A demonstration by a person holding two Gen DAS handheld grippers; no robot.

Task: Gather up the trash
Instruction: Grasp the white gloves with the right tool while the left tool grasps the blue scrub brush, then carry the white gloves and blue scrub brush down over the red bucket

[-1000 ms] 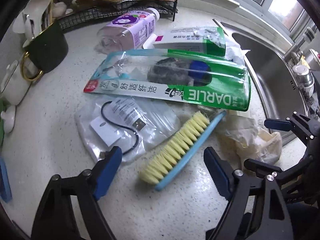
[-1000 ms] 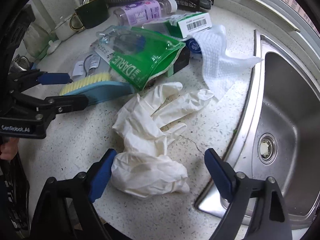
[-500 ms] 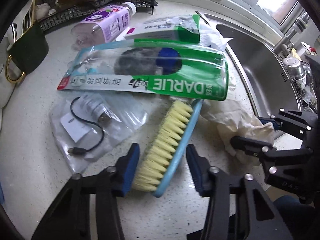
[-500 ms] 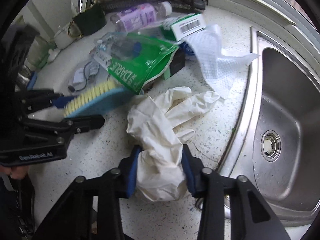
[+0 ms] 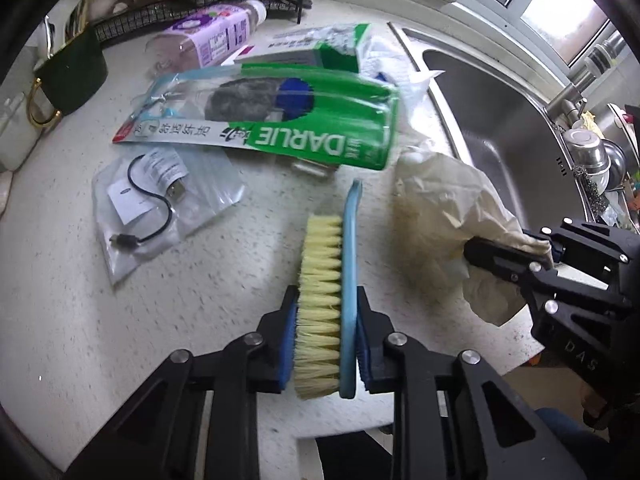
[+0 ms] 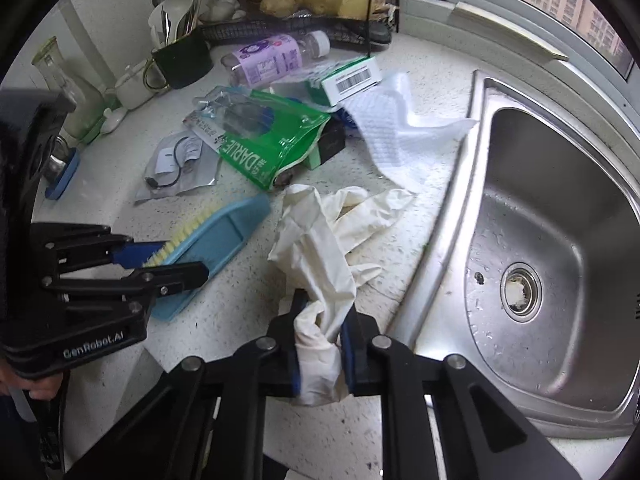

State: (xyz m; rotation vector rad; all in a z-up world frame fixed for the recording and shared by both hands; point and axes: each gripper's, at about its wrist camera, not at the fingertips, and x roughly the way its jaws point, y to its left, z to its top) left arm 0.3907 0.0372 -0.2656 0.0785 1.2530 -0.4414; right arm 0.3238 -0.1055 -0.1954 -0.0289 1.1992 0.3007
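Observation:
My left gripper [image 5: 326, 312] is shut on a blue scrub brush [image 5: 334, 276] with pale yellow bristles, held just above the speckled counter; it also shows in the right wrist view [image 6: 208, 240]. My right gripper [image 6: 322, 320] is shut on crumpled white rubber gloves [image 6: 320, 240], their fingers trailing on the counter; the gloves also show in the left wrist view [image 5: 448, 216]. A green Darlie package [image 5: 280, 120], a clear bag with a cable [image 5: 156, 200], a purple-label bottle [image 5: 212, 36], a green-white box [image 5: 316, 48] and a white cloth [image 6: 404, 132] lie beyond.
A steel sink [image 6: 552, 248] lies to the right, its rim close to the gloves. A dark green mug [image 5: 68, 76] with utensils and a wire rack [image 6: 304, 20] of ginger stand at the back. The window sill [image 6: 512, 16] runs behind the sink.
Both grippers closed: the left onto the brush, the right onto the gloves. Both have lifted and turned their loads slightly off the counter.

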